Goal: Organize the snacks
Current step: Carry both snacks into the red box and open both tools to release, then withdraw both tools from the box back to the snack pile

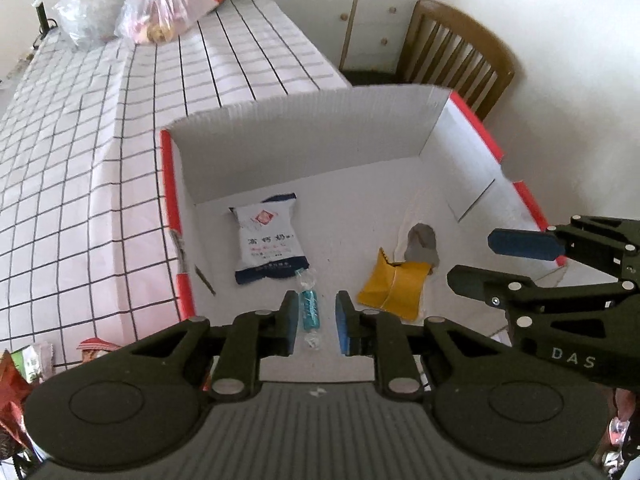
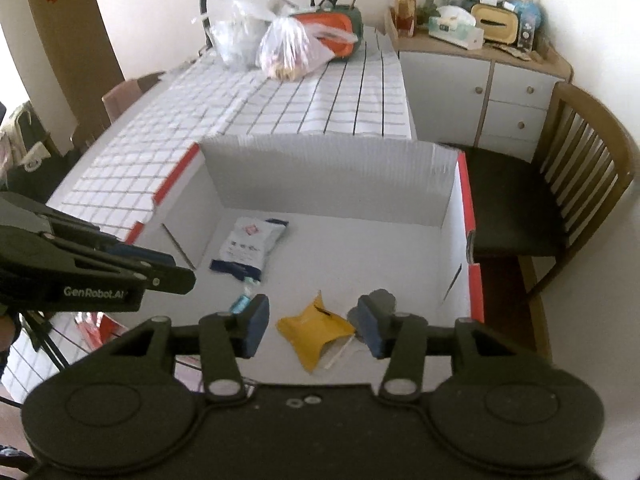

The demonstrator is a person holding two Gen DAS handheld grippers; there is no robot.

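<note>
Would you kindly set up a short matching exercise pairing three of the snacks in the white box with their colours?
Snacks:
1. large packet
2. wrapped candy
3. folded packet

Colours:
A. yellow
B. white with dark blue ends
C. teal in a clear wrapper

All three lie loose on the floor of the white box.

Pairs: 1-B, 2-C, 3-A
</note>
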